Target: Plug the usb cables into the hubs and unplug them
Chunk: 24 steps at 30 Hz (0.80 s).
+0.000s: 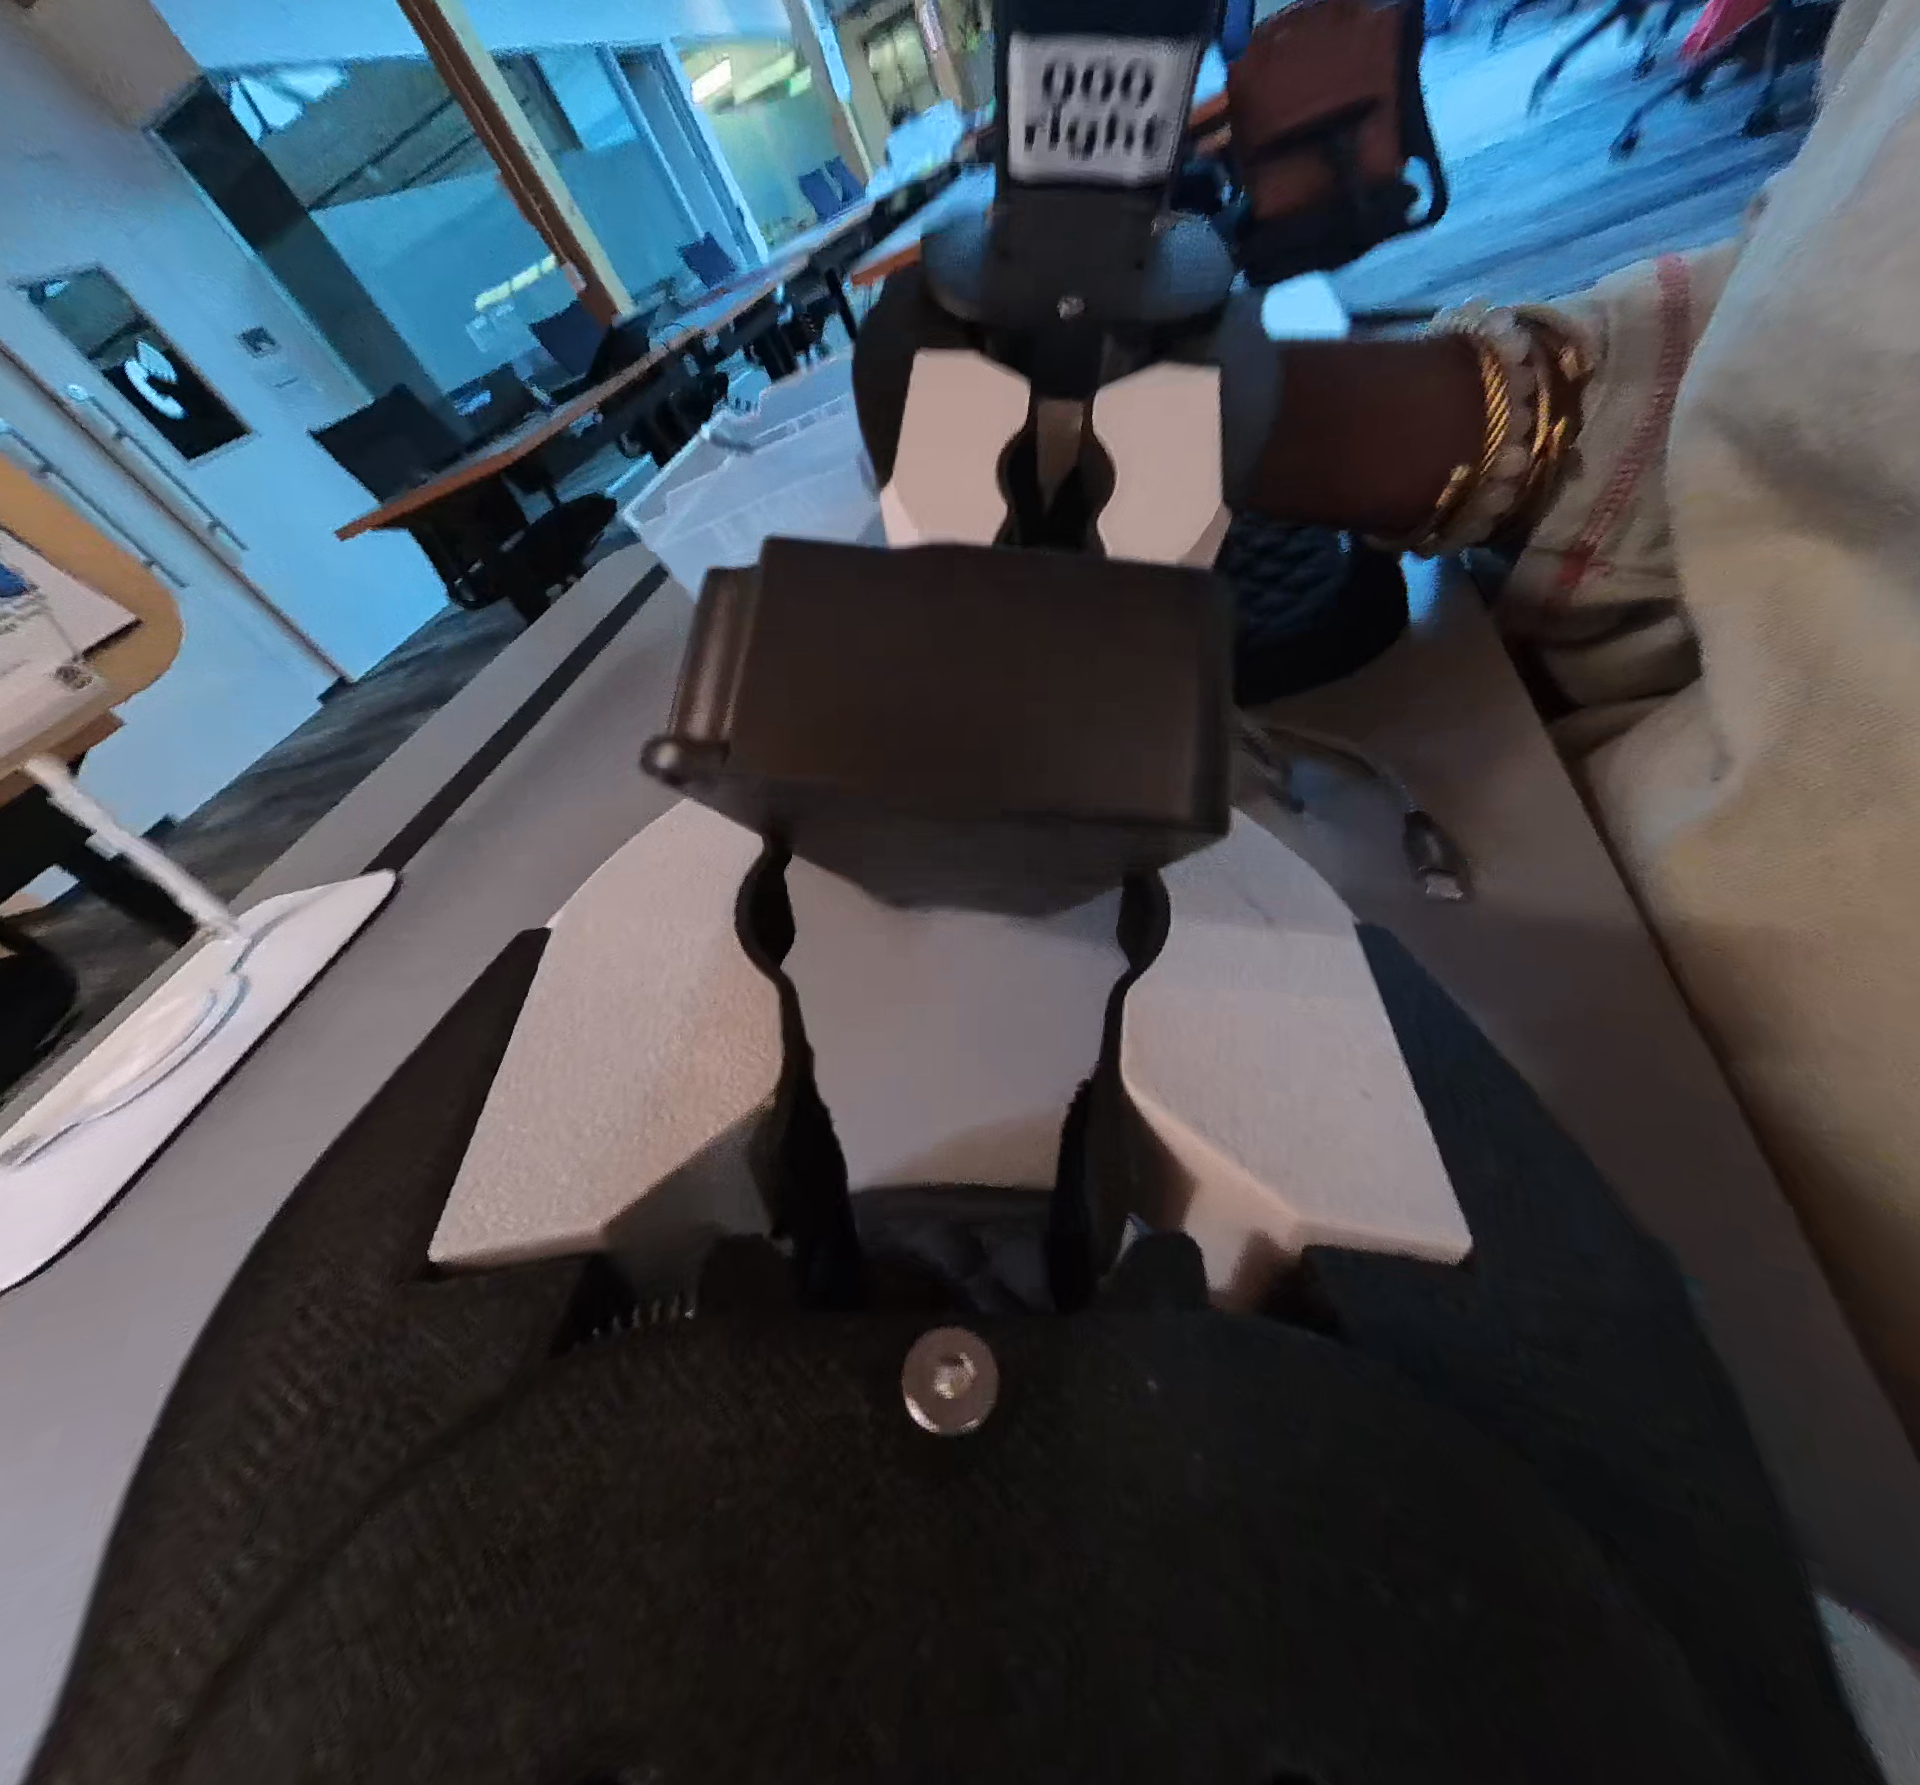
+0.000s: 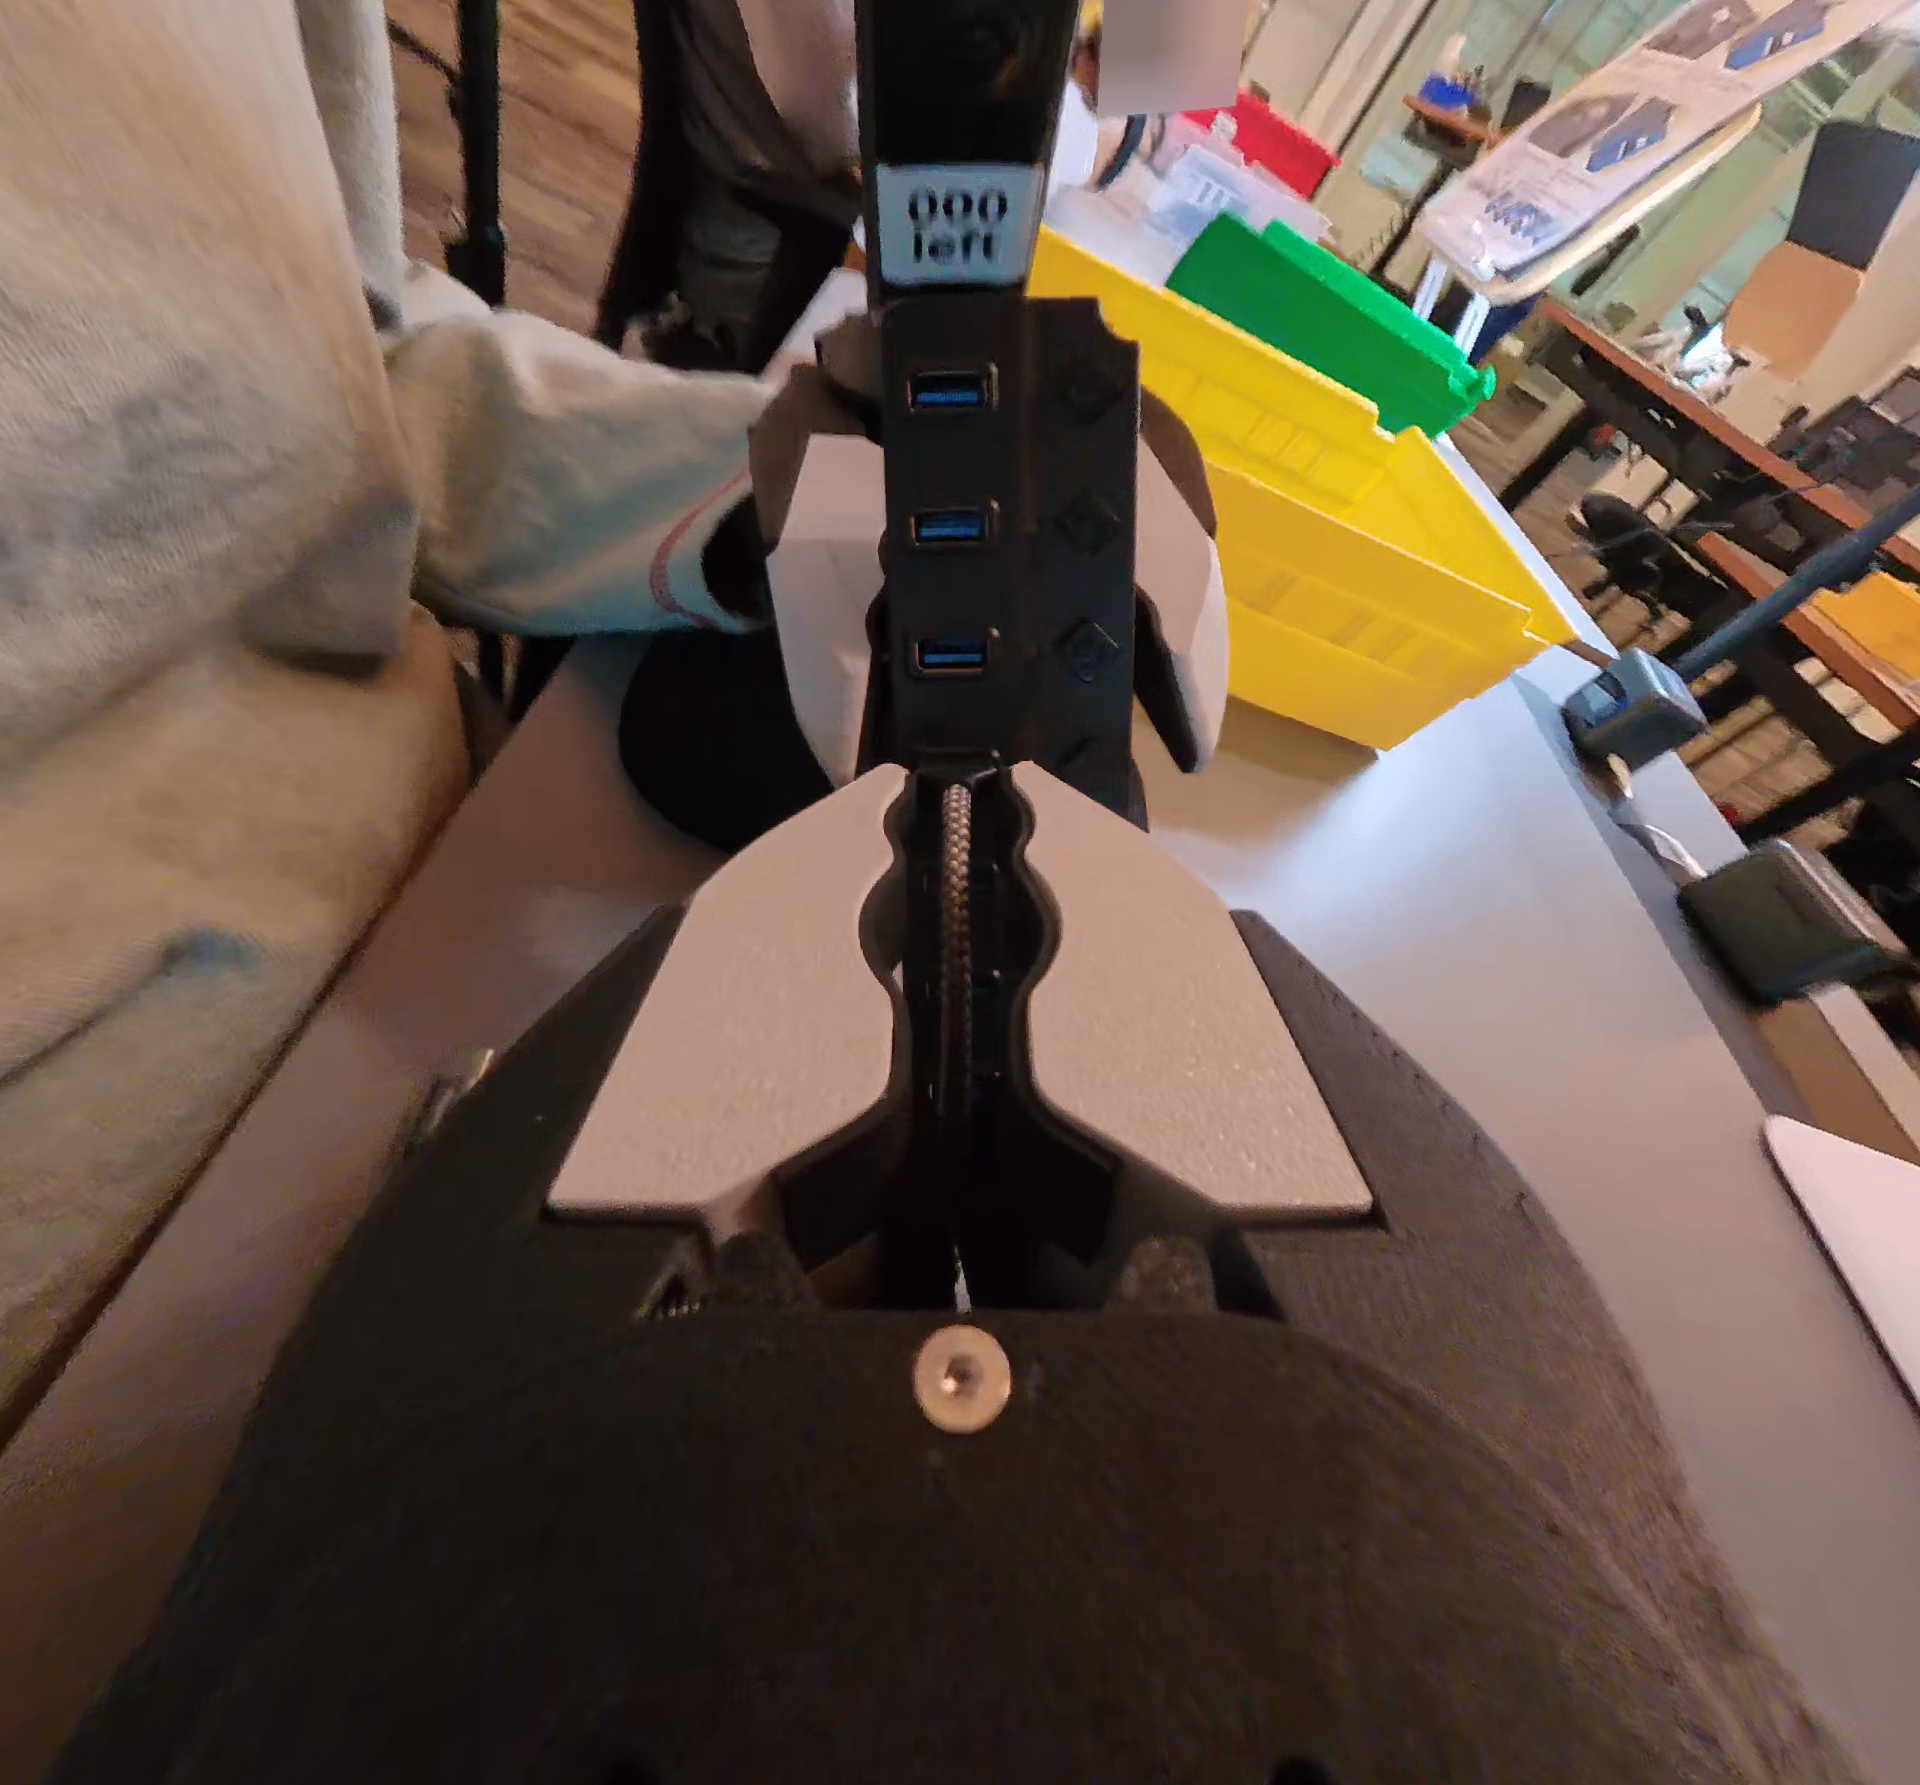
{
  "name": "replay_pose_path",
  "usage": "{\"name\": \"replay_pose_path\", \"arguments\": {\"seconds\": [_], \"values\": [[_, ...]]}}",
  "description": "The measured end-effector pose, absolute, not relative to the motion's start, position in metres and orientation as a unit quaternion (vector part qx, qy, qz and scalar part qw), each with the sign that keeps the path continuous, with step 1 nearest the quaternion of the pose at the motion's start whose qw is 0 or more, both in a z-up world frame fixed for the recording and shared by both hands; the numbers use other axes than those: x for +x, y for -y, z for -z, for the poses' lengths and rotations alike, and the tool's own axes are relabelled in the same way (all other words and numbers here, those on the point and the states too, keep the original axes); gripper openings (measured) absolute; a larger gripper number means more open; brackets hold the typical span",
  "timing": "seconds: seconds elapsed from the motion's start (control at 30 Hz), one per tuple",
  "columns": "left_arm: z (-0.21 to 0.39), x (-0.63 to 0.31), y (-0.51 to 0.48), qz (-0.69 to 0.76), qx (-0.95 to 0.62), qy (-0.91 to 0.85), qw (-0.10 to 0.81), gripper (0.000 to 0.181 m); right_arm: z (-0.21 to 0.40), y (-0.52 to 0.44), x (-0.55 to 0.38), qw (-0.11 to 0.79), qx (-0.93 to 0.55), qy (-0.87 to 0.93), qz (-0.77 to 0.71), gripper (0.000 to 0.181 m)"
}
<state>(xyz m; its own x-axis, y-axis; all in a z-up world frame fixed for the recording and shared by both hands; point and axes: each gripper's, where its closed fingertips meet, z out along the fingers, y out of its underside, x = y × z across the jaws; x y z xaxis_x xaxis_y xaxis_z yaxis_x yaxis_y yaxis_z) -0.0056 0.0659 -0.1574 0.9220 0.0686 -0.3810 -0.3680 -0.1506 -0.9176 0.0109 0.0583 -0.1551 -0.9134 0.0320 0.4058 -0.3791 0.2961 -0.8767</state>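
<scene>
Right wrist view: the right gripper (image 2: 961, 800) pinches a braided black cable (image 2: 954, 904) at the black box-shaped plastic hub (image 2: 1003, 530), which the left gripper (image 1: 951, 888) grips, facing it.

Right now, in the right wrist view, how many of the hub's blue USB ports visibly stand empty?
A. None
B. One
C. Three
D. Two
C: the black hub, clamped by the left gripper, shows three blue ports in a column, none with a plug in it; the right gripper is closed on a braided cable just below the hub.
</scene>
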Motion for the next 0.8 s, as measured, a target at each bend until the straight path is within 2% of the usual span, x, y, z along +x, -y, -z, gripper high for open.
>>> {"name": "replay_pose_path", "arguments": {"seconds": [0.1,0.27,0.4,0.63,0.8], "values": [[0.136,0.009,-0.067,-0.133,-0.683,-0.111,0.709,0.063,0.143,-0.054,0.021,0.130,0.113,0.753,-0.635,0.014],[0.124,0.019,-0.066,-0.125,-0.651,-0.128,0.738,0.073,0.125,-0.047,0.036,0.079,0.121,0.702,-0.698,0.014],[0.120,0.024,-0.065,-0.101,-0.643,-0.125,0.748,0.060,0.122,-0.046,0.035,0.073,0.113,0.686,-0.715,0.014],[0.146,0.012,-0.061,-0.133,-0.717,-0.128,0.672,0.057,0.139,-0.048,0.027,0.146,0.103,0.745,-0.642,0.014],[0.132,-0.012,-0.018,-0.160,-0.700,-0.075,0.691,0.057,0.112,-0.115,0.014,0.182,0.019,0.695,-0.696,0.013]]}}
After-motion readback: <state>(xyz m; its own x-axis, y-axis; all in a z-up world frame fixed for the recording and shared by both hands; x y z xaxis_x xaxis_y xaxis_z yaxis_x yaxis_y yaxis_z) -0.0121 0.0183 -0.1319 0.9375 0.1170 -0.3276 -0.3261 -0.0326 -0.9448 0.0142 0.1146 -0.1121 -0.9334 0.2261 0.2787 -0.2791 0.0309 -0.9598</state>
